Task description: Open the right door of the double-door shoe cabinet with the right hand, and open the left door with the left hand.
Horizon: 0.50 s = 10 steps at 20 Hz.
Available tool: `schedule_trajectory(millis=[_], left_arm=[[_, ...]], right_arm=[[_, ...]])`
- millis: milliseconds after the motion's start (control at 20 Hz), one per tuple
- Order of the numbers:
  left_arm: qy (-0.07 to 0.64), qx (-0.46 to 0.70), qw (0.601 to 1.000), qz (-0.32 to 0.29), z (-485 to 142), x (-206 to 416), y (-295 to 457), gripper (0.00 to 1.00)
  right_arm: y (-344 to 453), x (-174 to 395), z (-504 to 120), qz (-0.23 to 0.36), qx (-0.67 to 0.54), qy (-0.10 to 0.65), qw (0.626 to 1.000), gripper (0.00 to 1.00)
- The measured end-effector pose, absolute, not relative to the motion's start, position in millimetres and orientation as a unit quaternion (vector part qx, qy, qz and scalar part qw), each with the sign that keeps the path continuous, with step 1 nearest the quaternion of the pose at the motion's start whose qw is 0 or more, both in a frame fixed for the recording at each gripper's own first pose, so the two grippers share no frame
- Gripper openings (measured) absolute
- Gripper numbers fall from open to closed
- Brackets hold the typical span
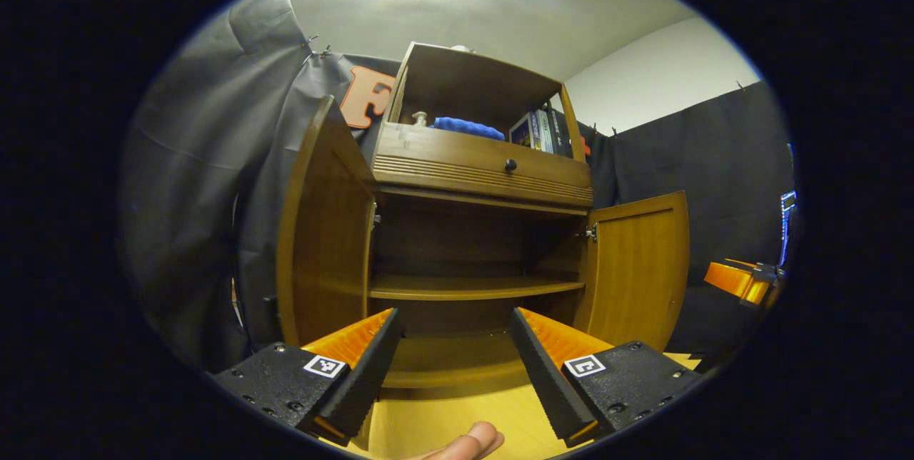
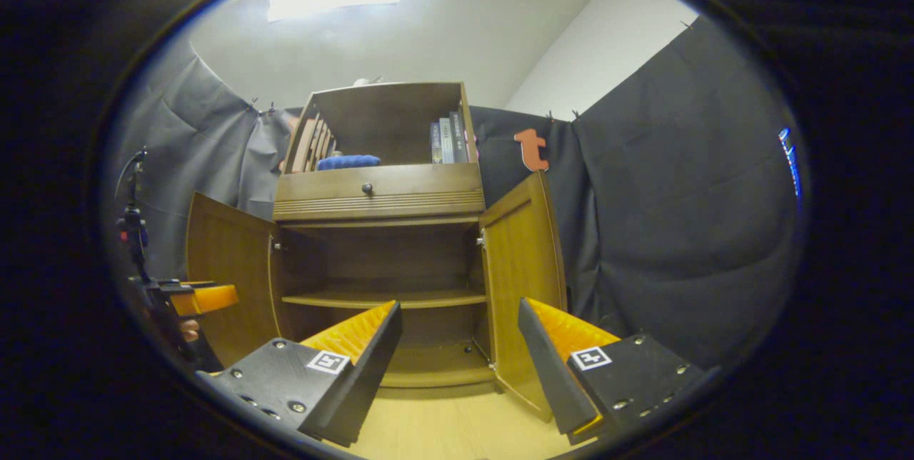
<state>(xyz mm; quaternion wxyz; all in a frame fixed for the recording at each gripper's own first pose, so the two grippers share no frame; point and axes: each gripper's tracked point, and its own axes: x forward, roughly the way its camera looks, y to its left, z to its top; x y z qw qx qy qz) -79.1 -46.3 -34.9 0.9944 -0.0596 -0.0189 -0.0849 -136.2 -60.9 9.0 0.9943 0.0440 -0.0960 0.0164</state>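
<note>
Left gripper view: left gripper fingers spread wide, holding nothing, facing the shoe cabinet. Left door and right door both swung open; inner shelf bare.

Right gripper view: right gripper fingers spread, empty, before the open cabinet.

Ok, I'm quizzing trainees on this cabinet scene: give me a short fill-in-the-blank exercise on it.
1. Both doors, the left door and the right door, stand ____.
2. The cloth above the drawer is ____ in colour.
3. The left gripper and the right gripper both have their fingers ____.

Missing words: open; blue; open
</note>
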Motion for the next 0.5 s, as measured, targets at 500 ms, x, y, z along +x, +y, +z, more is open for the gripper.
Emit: schedule_trajectory(millis=[500], left_arm=[[-0.004, -0.032, 0.996, -0.088, -59, -3, -126, 0.97]], right_arm=[[-50, -81, 3, 0.012, 0.033, -0.104, 0.994, 0.94]])
